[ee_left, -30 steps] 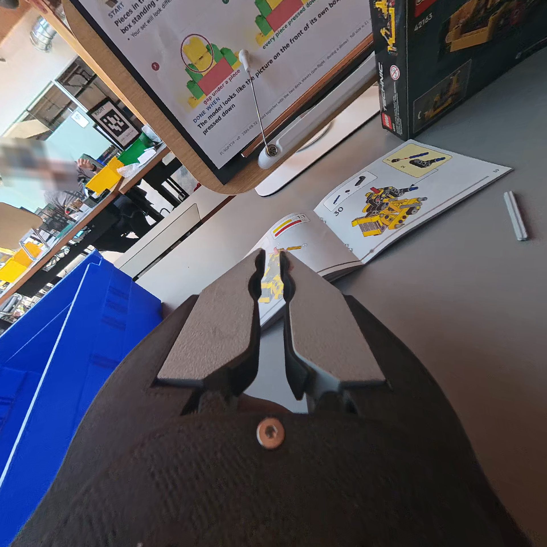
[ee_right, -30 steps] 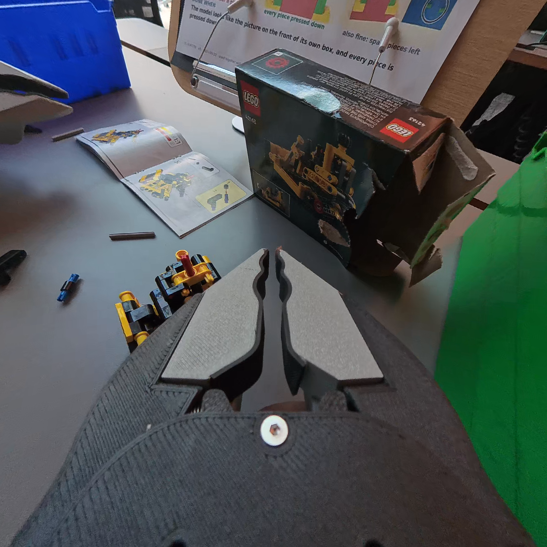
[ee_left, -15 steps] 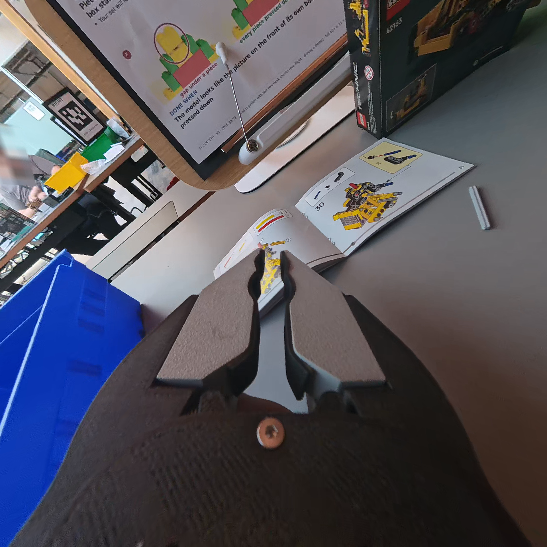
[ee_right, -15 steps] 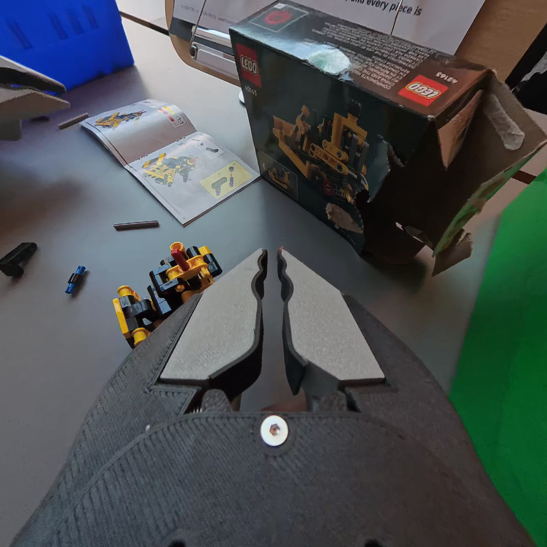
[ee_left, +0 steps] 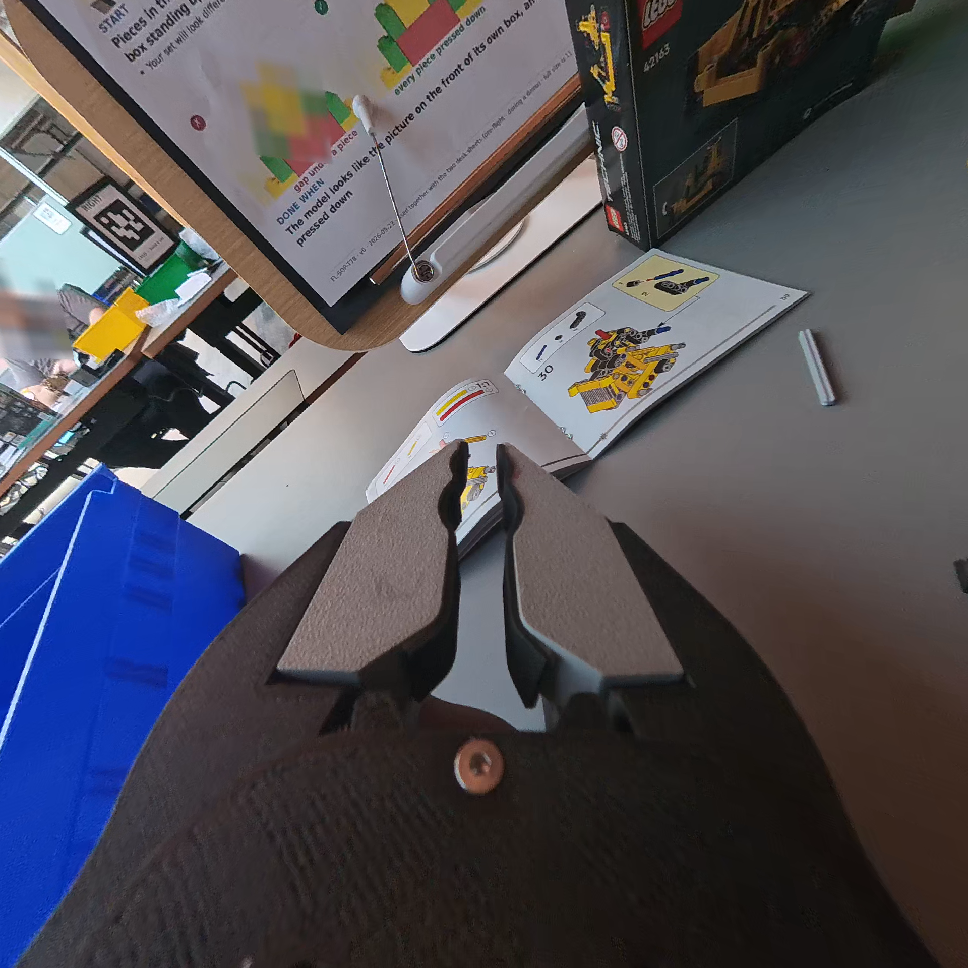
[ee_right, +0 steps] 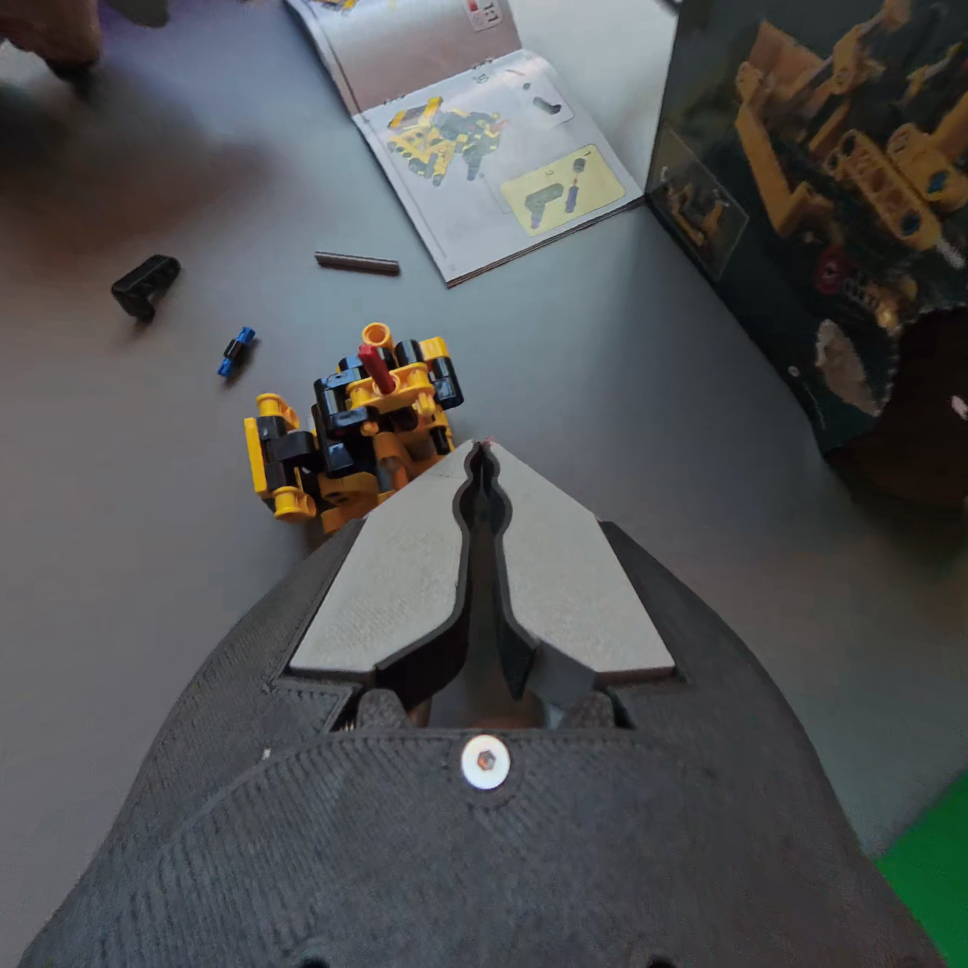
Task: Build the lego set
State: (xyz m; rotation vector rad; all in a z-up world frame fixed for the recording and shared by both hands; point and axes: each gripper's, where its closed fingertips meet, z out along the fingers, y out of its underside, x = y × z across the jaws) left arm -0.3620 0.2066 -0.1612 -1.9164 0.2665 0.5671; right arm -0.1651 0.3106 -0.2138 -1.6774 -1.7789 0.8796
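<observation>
From the left wrist view, we see our left gripper (ee_left: 481, 451) held above the grey table (ee_left: 733, 576), its jaws slightly parted and grasping nothing. Ahead lies the open instruction booklet (ee_left: 602, 377), with a grey axle (ee_left: 817, 374) just beyond its right page and the set's box (ee_left: 707, 120) standing behind. A blue bin (ee_left: 94, 655) sits to our left.

From the right wrist view, our right gripper (ee_right: 482, 445) is clenched tip to tip, empty, hovering just beside the half-built yellow and black model (ee_right: 356, 424). A blue pin (ee_right: 235, 351), a black angled piece (ee_right: 144, 285) and a dark axle (ee_right: 356, 263) lie loose nearby. We judge the next part must be picked up; we should release the jaws first, then approach the small pin squarely.
</observation>
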